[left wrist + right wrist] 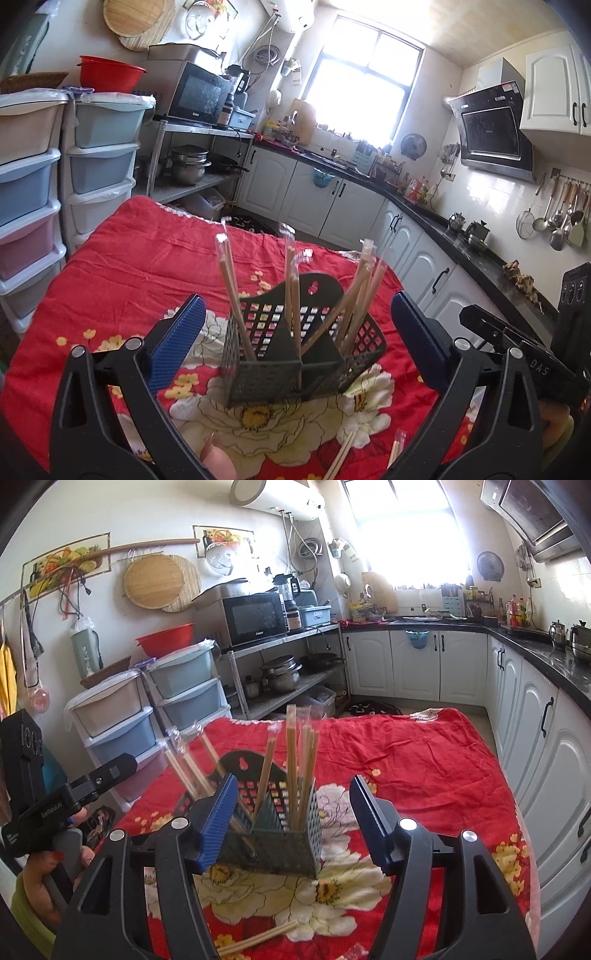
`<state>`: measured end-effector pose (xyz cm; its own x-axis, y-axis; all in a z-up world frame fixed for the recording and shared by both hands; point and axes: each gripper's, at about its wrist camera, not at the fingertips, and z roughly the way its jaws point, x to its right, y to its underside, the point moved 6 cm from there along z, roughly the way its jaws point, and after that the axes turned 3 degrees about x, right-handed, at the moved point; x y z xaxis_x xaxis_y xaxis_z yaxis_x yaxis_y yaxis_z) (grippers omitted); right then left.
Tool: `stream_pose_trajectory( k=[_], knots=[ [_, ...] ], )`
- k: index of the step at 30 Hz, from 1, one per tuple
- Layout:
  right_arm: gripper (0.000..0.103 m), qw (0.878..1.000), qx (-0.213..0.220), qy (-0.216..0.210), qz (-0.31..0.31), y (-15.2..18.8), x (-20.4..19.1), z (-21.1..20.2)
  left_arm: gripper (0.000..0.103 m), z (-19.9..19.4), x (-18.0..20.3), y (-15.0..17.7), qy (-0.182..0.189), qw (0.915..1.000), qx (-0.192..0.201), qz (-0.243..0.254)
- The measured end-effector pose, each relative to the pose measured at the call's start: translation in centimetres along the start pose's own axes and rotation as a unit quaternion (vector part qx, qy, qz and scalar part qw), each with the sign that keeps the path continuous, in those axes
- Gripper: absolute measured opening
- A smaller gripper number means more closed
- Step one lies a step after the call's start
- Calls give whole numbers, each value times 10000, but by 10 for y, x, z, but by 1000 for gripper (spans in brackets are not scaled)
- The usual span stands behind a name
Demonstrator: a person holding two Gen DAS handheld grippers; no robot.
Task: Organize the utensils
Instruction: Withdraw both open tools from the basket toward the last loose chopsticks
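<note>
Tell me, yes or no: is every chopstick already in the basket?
No, a loose pair of chopsticks lies on the red cloth in front of the basket.

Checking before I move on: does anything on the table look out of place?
Yes. A few wrapped chopsticks lie loose on the red floral cloth, in front of the slotted caddy, while the others stand inside it. Nothing looks spilled or broken.
</note>
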<state>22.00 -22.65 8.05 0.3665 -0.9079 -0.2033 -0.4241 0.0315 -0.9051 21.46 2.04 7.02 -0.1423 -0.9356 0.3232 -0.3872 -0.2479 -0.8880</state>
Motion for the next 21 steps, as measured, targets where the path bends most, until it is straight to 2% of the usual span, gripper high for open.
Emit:
stream_pose_trajectory(
  k=[21],
  knots=[
    [62,9973,-735,70,16,71,4,-6,92,-2,9,58,98,9976,-594,351]
  ],
)
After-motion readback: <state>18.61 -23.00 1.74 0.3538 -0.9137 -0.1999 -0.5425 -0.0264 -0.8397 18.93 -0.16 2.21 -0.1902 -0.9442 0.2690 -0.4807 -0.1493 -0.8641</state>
